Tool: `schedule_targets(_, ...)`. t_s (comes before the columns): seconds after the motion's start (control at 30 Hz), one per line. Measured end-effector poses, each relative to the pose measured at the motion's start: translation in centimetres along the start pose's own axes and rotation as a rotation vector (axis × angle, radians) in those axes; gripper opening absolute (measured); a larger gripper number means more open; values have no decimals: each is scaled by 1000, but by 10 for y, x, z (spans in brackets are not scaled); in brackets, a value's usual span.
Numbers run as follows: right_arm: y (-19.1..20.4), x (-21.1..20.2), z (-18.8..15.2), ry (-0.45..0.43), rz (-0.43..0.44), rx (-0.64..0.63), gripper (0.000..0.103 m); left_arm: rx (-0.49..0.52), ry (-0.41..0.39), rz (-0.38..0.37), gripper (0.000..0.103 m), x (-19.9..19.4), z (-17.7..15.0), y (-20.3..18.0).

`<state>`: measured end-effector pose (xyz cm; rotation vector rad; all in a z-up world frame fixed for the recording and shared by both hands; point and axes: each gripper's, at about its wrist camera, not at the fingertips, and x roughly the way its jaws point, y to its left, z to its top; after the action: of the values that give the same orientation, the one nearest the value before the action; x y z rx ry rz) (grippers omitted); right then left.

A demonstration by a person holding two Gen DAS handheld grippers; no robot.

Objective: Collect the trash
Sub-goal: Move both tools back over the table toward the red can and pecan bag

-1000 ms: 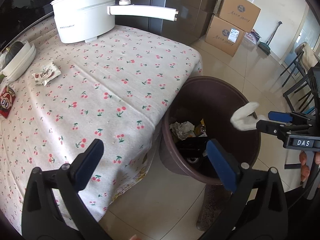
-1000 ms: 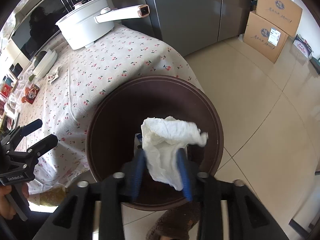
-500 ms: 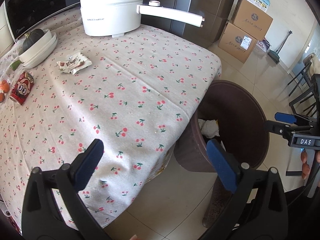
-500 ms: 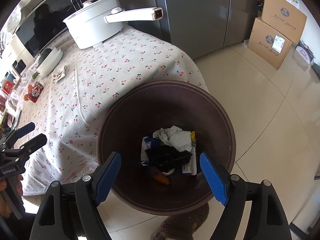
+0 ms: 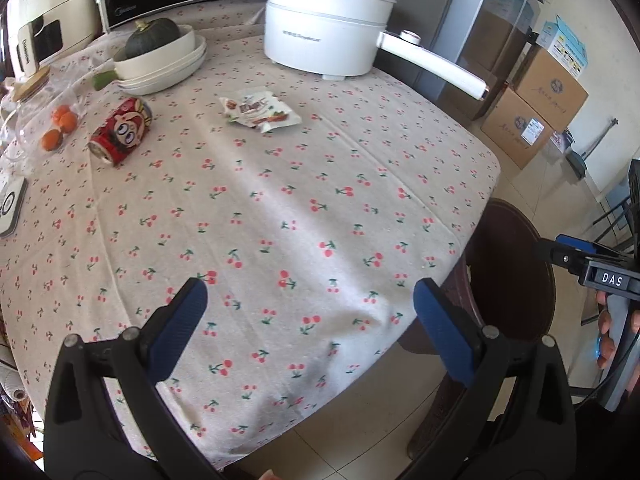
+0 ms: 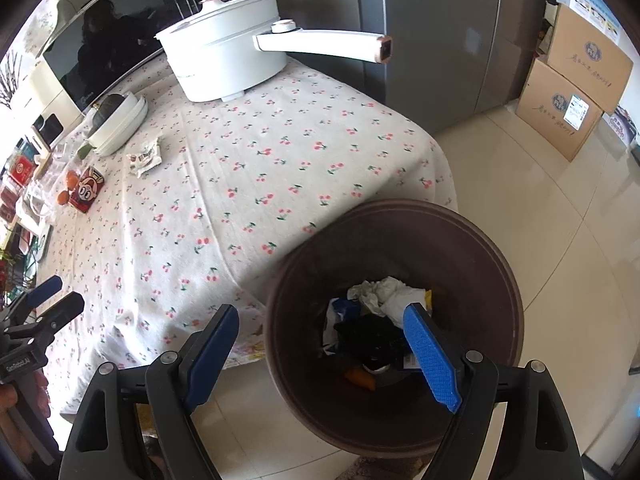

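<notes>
Tbl wrapper [image 5: 259, 109] beyond left claw [image 5: 310, 322]

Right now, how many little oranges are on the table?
3 in the left wrist view, beside the red can: two touching, one nearer. The clear bag around them might hide more.

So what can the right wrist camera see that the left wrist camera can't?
Only the right wrist view looks down into the brown trash bin, showing the crumpled white tissue lying on the other rubbish inside.

Only the left wrist view shows the white device at the table's left edge.

Both show the snack wrapper, the red can lying on its side, the white pot, and both open hand-held grippers: left, right.
</notes>
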<state>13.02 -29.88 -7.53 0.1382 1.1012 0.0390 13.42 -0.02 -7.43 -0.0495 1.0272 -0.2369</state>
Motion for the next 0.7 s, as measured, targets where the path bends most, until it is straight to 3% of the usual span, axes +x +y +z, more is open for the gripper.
schedule_targets(0.37, 95, 32, 34, 15, 63, -80, 86, -160, -29, 91, 102, -11, 6, 93)
schedule_targets(0.7, 172, 96, 51, 74, 86, -162, 87, -227, -18, 178, 102, 20, 18, 162)
